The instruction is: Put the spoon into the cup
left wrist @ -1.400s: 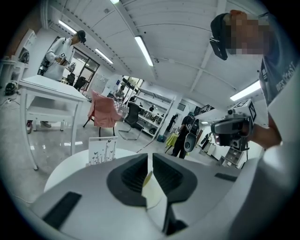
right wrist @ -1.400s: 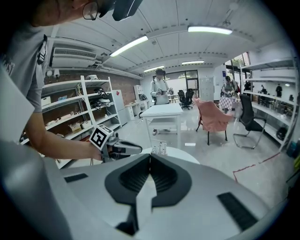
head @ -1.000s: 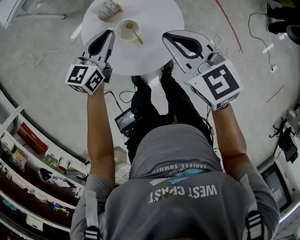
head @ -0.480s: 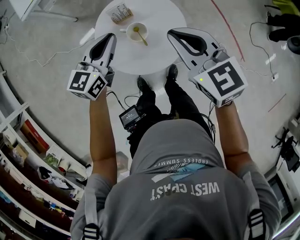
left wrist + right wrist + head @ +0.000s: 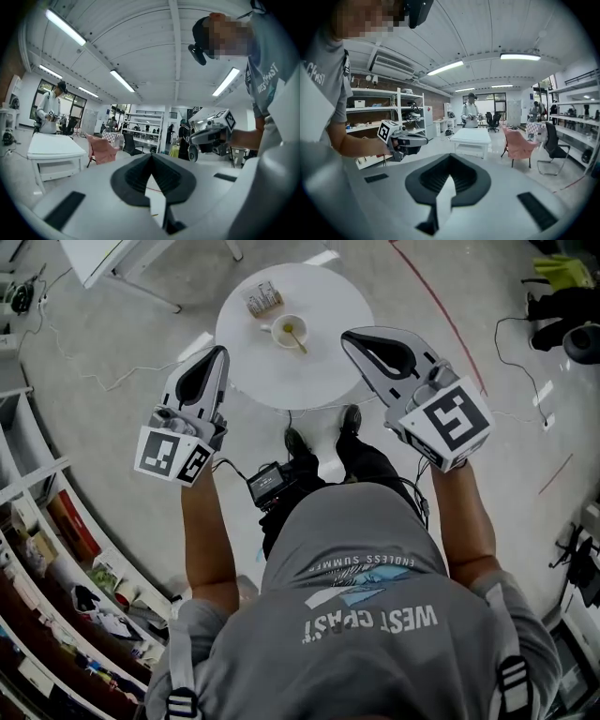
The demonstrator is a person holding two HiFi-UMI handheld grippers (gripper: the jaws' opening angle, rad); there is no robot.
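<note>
In the head view a white cup (image 5: 290, 331) stands on the round white table (image 5: 323, 376), far below me. The spoon (image 5: 297, 337) rests inside the cup, its handle leaning over the rim to the lower right. My left gripper (image 5: 218, 353) hangs in the air off the table's left edge, jaws together and holding nothing. My right gripper (image 5: 351, 337) hovers over the table's right side, also shut and empty. Both gripper views look out level across the room; neither shows the cup. The left gripper view catches the right gripper (image 5: 212, 135), and the right gripper view catches the left gripper (image 5: 406, 139).
A small striped box (image 5: 263, 298) sits on the table behind the cup. Shelving (image 5: 42, 521) runs along the left, another white table (image 5: 103, 254) stands at top left, and cables (image 5: 525, 324) lie on the floor at right. A person (image 5: 470, 113) stands behind a white table.
The table, cup and spoon now look smaller and farther below. Both grippers have drawn back and apart from the table, still shut.
</note>
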